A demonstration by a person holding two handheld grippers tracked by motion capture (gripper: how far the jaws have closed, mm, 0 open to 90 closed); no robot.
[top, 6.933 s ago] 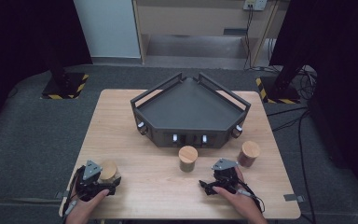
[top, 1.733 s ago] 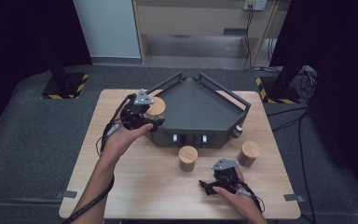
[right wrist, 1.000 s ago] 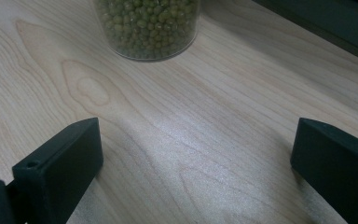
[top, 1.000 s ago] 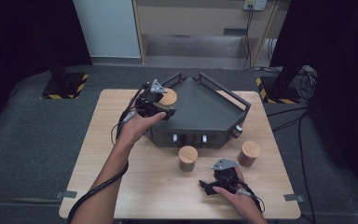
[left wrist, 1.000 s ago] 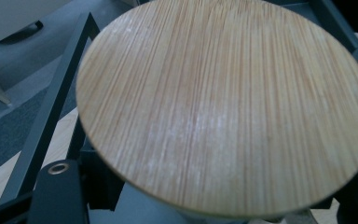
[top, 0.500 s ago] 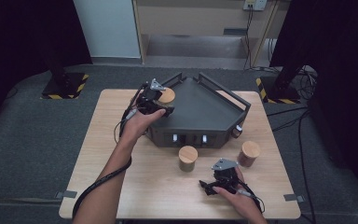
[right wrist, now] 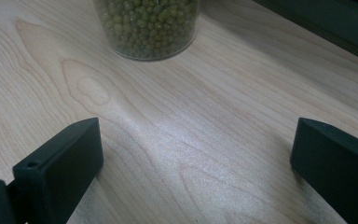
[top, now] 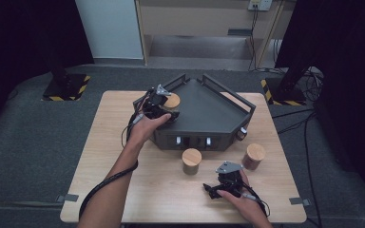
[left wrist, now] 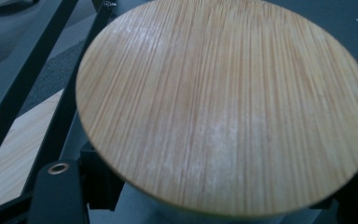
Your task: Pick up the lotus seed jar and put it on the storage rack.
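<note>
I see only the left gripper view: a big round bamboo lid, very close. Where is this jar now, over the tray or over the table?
Observer: In the high view, the left gripper holds the jar with the bamboo lid over the left rear corner of the dark tray, inside its rail.
Operator: Are other jars near it?
Observer: No. Two more lidded jars stand on the table in front of the tray: one in the middle, one further right.
Operator: What is in them?
Observer: The right gripper view shows green beans in the middle jar.
Operator: And the right gripper?
Observer: The right gripper rests on the table, jaws open, nothing between them.
</note>
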